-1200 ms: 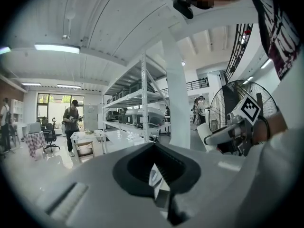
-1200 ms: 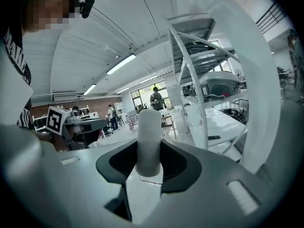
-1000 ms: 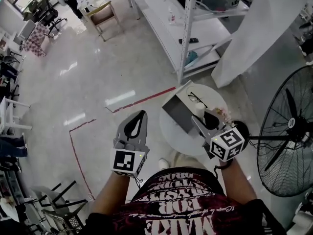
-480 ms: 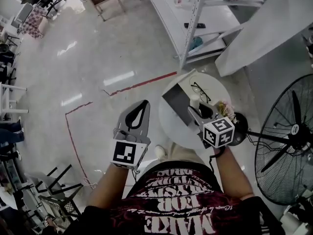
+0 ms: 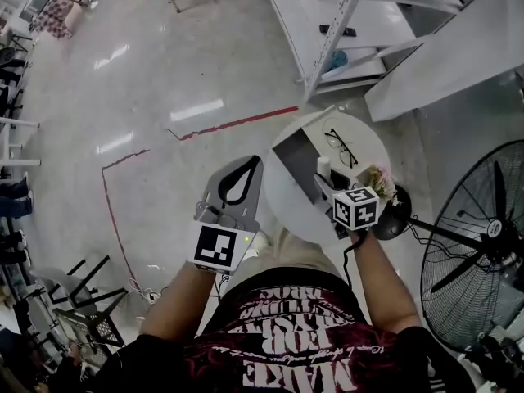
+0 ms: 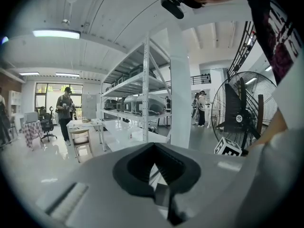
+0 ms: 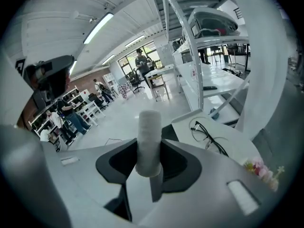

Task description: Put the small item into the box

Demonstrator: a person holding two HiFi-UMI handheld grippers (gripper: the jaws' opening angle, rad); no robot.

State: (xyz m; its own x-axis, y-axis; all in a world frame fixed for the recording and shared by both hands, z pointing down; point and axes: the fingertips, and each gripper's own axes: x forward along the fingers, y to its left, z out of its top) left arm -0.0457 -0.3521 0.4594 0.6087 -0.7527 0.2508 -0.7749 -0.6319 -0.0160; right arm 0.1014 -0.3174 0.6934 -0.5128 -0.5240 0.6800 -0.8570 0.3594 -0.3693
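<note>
A small white cylinder [image 7: 148,141] stands upright between the jaws of my right gripper [image 7: 149,167], which is shut on it. In the head view this gripper [image 5: 323,180] hangs over the round white table [image 5: 282,211], its cylinder [image 5: 324,169] at the near right edge of the open box [image 5: 296,155] with a dark inside. The box [image 7: 167,131] shows just behind the cylinder in the right gripper view. My left gripper [image 5: 250,162] is held left of the table over the floor, its jaw tips together with nothing between them [image 6: 154,175].
Black glasses [image 5: 342,147] lie on the table beyond the box, and a small bunch of flowers [image 5: 378,180] sits at its right rim. A big standing fan [image 5: 475,244] is on the right. White metal shelving [image 5: 344,23] stands behind the table.
My right gripper has come down with the cylinder toward the table and now sits beside the box. The left gripper has sunk a little and stays left of the table.
</note>
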